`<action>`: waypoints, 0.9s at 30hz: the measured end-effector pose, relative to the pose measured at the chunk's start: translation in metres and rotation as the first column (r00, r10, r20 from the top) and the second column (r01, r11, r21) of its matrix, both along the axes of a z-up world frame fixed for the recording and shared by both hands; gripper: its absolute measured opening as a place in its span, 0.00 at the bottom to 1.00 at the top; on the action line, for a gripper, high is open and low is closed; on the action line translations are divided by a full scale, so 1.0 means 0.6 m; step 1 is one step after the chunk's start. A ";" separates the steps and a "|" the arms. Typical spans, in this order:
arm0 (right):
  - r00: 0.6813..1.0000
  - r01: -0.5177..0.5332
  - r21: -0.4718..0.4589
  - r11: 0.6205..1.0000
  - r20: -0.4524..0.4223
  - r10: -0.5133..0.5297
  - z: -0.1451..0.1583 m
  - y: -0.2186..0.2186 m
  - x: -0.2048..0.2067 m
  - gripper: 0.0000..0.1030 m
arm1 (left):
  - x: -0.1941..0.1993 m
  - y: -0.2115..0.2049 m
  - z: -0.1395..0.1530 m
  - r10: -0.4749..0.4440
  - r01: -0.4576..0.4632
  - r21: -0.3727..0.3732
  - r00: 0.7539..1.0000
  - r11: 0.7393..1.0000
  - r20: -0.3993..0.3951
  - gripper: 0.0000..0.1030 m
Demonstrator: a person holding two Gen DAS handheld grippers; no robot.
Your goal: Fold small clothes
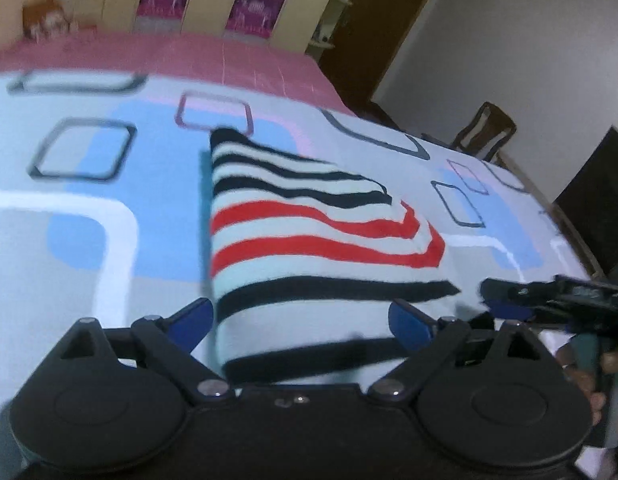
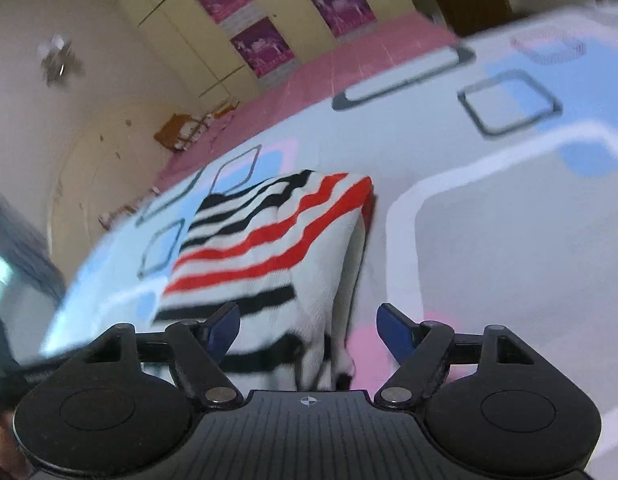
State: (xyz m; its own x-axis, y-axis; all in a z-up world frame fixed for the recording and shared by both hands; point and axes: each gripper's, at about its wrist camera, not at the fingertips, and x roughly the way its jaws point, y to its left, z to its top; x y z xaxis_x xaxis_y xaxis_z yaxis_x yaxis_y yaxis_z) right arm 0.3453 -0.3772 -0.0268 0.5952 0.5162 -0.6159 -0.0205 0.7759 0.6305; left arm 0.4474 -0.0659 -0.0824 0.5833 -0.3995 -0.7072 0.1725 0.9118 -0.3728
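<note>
On bedsheet (image 1: 109, 240): one folded striped garment (image 1: 309, 240); left tool (image 1: 301, 320) — wide, empty; right tool (image 2: 309, 328) — parted, empty

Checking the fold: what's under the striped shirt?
The striped shirt lies folded on the patterned bedsheet, which shows all around it. A teal edge peeks out along one side; whatever lies beneath the folded layers is covered.
</note>
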 end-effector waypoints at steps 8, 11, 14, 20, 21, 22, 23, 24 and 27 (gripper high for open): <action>0.988 0.007 0.187 0.982 -0.153 0.022 -0.076 -0.047 0.052 0.44 | 0.038 0.003 -0.039 0.011 -0.011 0.001 0.996 1.000 -0.085 0.86; 0.984 0.027 0.274 0.961 -0.175 0.022 -0.088 -0.070 0.053 0.47 | 0.038 0.012 -0.042 0.012 -0.016 -0.040 0.995 0.999 -0.095 0.84; 0.985 -0.016 0.266 0.964 -0.161 0.061 -0.087 -0.071 0.059 0.50 | 0.042 0.017 -0.048 0.004 -0.011 -0.076 0.995 0.997 -0.101 0.84; 0.981 -0.102 0.283 0.954 -0.130 0.143 -0.091 -0.070 0.084 0.52 | 0.055 0.037 -0.068 -0.001 -0.025 -0.191 0.991 0.981 -0.134 0.83; 0.980 -0.116 0.283 0.952 -0.124 0.156 -0.093 -0.070 0.087 0.52 | 0.058 0.041 -0.072 -0.002 -0.027 -0.208 0.990 0.978 -0.139 0.82; 0.978 -0.130 0.283 0.950 -0.120 0.169 -0.094 -0.065 0.092 0.52 | 0.061 0.045 -0.074 -0.002 -0.031 -0.229 0.990 0.973 -0.142 0.81; 0.977 -0.141 0.284 0.949 -0.116 0.180 -0.095 -0.061 0.098 0.52 | 0.063 0.049 -0.076 -0.001 -0.035 -0.244 0.989 0.969 -0.145 0.80; 0.976 -0.146 0.284 0.948 -0.116 0.185 -0.095 -0.057 0.104 0.52 | 0.064 0.051 -0.077 0.000 -0.038 -0.254 0.989 0.966 -0.147 0.79; 0.973 -0.173 0.247 0.953 -0.107 0.205 -0.089 -0.043 0.112 0.52 | 0.068 0.051 -0.079 -0.009 -0.030 -0.262 0.989 0.965 -0.145 0.78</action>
